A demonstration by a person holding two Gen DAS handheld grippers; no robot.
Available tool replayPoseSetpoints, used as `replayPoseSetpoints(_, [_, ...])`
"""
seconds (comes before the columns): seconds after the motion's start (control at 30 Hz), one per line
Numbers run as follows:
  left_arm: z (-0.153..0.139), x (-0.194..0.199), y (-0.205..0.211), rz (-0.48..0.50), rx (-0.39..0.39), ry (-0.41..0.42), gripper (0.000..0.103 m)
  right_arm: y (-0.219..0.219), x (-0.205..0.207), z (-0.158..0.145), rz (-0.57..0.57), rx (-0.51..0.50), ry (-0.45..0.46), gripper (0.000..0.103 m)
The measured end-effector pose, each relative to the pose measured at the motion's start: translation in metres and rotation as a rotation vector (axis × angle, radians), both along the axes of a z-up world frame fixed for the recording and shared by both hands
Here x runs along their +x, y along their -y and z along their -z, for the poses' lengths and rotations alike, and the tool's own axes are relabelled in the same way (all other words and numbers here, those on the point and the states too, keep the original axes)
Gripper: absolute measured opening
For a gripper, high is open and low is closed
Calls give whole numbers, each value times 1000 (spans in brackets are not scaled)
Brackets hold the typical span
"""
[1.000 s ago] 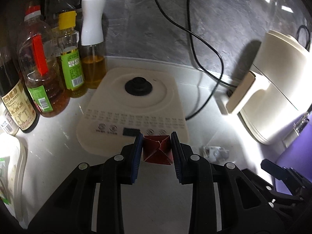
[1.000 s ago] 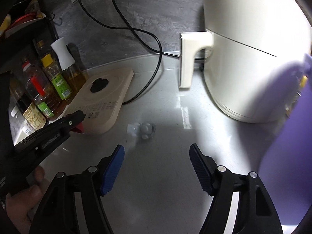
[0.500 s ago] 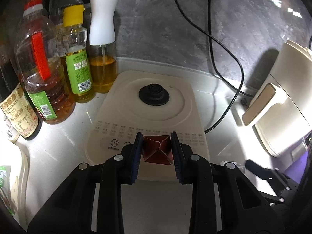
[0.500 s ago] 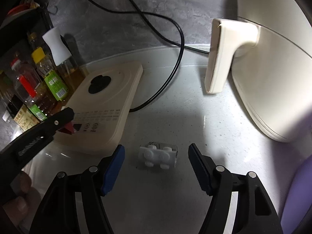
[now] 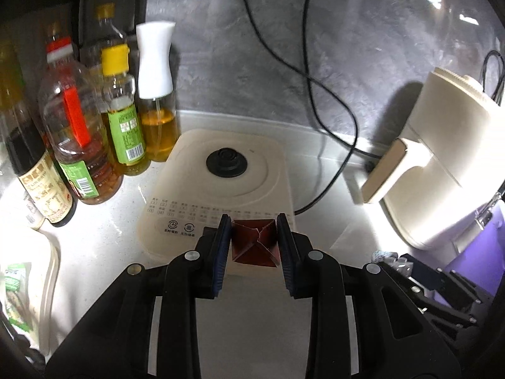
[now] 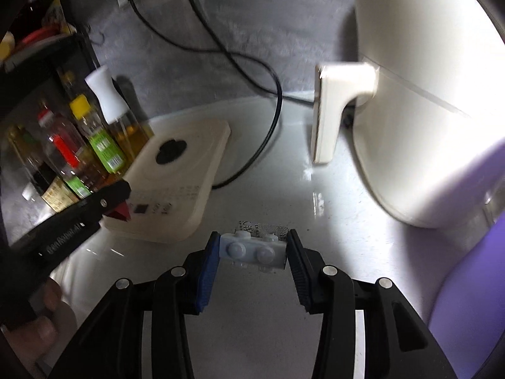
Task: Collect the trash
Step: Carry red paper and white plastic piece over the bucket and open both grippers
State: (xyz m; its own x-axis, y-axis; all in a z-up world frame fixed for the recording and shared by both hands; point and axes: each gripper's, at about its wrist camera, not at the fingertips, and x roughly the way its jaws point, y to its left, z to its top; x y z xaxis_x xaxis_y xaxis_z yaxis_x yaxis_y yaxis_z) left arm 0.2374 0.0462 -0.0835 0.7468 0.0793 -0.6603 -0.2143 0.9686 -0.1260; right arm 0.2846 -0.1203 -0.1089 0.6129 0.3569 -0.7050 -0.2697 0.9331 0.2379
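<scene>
Five bottles (image 5: 126,113), two cords (image 5: 315,72)

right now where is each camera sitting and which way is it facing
Left wrist: on the left hand-held gripper, looking forward and down at the cream appliance base and oil bottles; its fingers pinch a dark red folded paper.
Right wrist: on the right hand-held gripper, looking down at the counter; its fingers hold a blister pack after closing; a hand shows.
Shared: base, bottles, air fryer.
</scene>
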Motion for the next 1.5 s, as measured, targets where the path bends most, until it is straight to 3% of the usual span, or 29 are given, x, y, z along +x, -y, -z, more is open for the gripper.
replayPoseSetpoints(0.47, [-70,-40,42,85,19,116,29,50,-51,-78,59,83,124,42])
replayPoseSetpoints(0.77, [-98,-51,65,136,20,186,29,73,-76,-122,84,91,223,42])
replayPoseSetpoints(1.2, [-128,-51,103,222,21,256,30,105,-91,-156,131,95,305,42])
replayPoseSetpoints(1.5, [-132,-42,139,305,4,269,30,138,-98,-164,209,91,326,42])
